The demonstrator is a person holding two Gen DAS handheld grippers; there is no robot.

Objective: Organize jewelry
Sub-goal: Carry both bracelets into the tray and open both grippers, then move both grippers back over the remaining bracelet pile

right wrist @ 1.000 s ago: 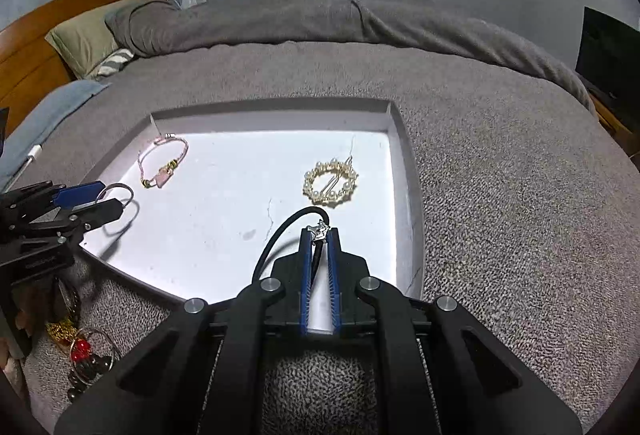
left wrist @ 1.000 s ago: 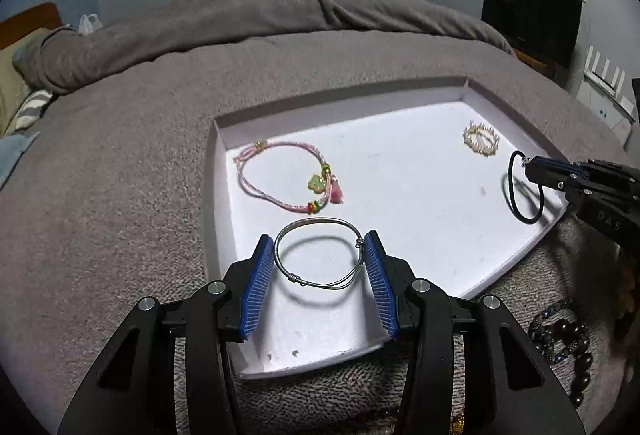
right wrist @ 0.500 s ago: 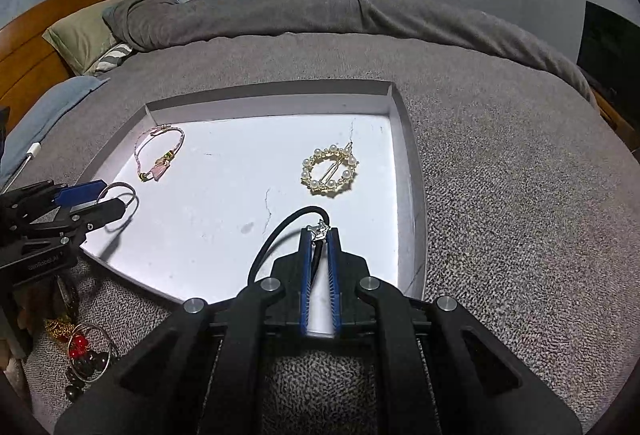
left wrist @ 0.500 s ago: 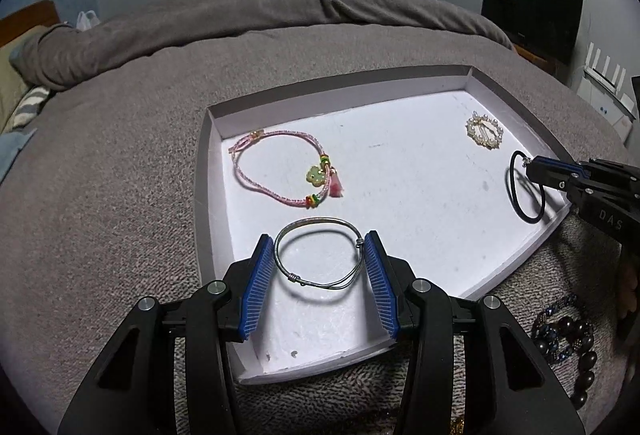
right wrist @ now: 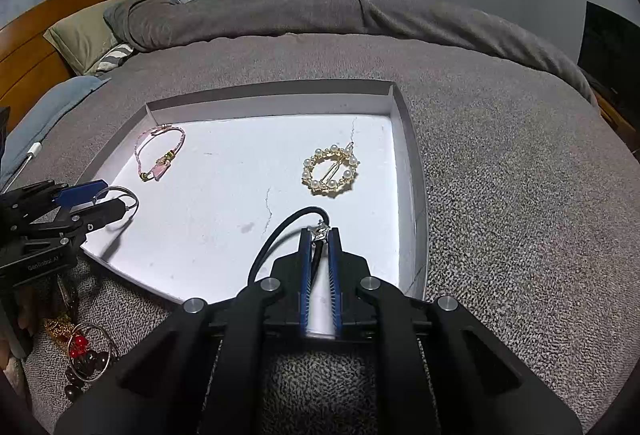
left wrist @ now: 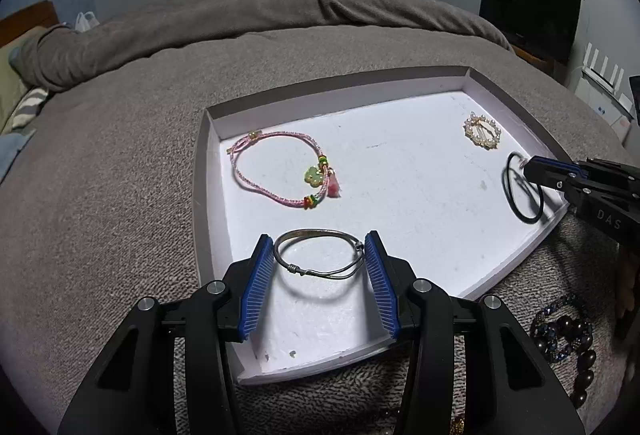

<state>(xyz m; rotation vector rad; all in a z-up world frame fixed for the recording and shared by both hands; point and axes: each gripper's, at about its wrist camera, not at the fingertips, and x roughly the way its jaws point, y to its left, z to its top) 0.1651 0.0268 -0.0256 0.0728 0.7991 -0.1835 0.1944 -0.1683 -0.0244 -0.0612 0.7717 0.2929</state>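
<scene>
Over bed's white tray (left wrist: 202,195), silver bangle (left wrist: 318,253) spans left hand-held gripper (left wrist: 319,258) pads.

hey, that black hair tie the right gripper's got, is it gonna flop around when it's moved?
Probably a little. The black hair tie keeps an arched loop beyond the right gripper, so it seems springy, not limp. Thin and likely light, it may swing.

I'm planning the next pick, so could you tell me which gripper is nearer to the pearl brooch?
Right. The right gripper sits just in front of the pearl brooch, while the left gripper is across the tray.
</scene>
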